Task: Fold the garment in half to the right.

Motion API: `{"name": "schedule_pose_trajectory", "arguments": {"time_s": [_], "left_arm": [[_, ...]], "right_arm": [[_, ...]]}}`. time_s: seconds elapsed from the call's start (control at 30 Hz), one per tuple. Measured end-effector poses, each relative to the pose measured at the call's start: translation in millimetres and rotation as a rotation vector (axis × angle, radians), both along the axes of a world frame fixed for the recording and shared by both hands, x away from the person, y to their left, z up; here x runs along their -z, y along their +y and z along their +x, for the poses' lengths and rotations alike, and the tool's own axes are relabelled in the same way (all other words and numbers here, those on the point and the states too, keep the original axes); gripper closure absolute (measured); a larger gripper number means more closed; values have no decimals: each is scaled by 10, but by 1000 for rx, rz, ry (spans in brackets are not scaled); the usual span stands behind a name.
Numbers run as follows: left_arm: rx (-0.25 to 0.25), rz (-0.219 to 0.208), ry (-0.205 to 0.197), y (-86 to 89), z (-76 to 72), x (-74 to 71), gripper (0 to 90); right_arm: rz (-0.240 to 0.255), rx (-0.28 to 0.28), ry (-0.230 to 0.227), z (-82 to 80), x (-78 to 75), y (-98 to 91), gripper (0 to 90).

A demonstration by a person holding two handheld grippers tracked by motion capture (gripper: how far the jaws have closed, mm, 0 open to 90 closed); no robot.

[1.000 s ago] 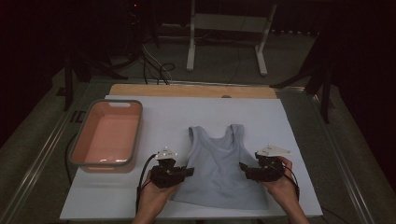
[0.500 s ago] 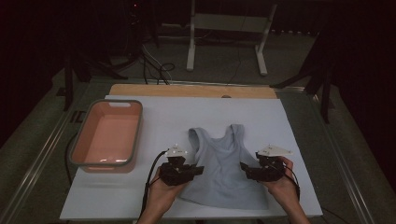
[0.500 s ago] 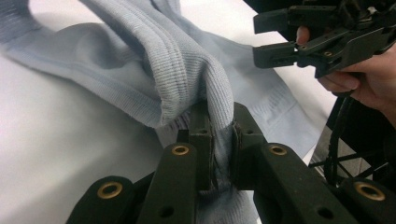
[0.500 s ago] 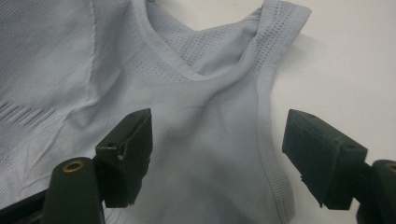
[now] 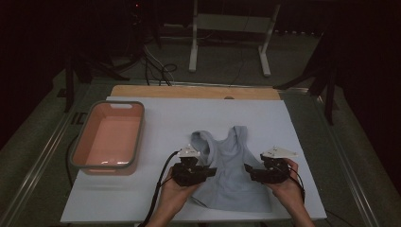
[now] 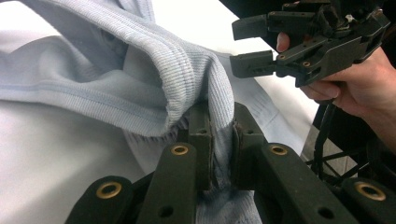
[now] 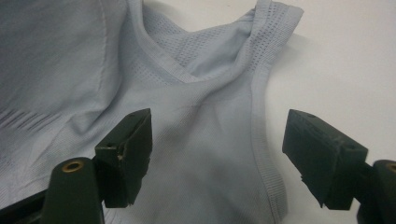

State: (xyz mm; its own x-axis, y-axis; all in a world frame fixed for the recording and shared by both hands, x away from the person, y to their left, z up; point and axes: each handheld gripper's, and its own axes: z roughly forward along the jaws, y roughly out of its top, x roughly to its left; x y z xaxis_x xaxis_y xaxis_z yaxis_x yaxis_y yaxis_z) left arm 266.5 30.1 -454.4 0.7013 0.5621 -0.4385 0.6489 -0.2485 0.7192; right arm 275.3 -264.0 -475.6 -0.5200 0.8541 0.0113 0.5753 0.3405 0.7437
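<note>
A light blue sleeveless top (image 5: 234,177) lies on the white table sheet (image 5: 189,116), neck away from me. My left gripper (image 5: 213,171) is shut on the top's left side edge (image 6: 219,140). The ribbed hem rises from between its jaws and folds over toward the middle of the garment. My right gripper (image 5: 248,169) rests at the top's right edge. Its jaws stand wide apart over the flat fabric (image 7: 196,93), pressing on nothing. In the left gripper view the right gripper (image 6: 252,46) is open in a hand just beyond the lifted cloth.
A salmon tub with a grey rim (image 5: 78,147) stands at the left of the sheet. A wooden strip (image 5: 189,91) runs along the far edge. Beyond the table are a white stand (image 5: 194,42) and floor cables (image 5: 161,71).
My left gripper has moved right toward the middle, dragging the top's left side over itself. The right gripper has stayed in place.
</note>
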Motion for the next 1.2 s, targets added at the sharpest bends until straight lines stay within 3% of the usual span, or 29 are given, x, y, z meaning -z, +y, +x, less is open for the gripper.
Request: {"name": "schedule_pose_trajectory", "arguments": {"time_s": [0.63,1.2], "left_arm": [[37,-9,3,-301,42,46,822],[50,-2,6,-435,67,105,824]], "right_arm": [[27,16,-20,13,-98,-28,248],[50,5,-24,35,-190,42,309]]}}
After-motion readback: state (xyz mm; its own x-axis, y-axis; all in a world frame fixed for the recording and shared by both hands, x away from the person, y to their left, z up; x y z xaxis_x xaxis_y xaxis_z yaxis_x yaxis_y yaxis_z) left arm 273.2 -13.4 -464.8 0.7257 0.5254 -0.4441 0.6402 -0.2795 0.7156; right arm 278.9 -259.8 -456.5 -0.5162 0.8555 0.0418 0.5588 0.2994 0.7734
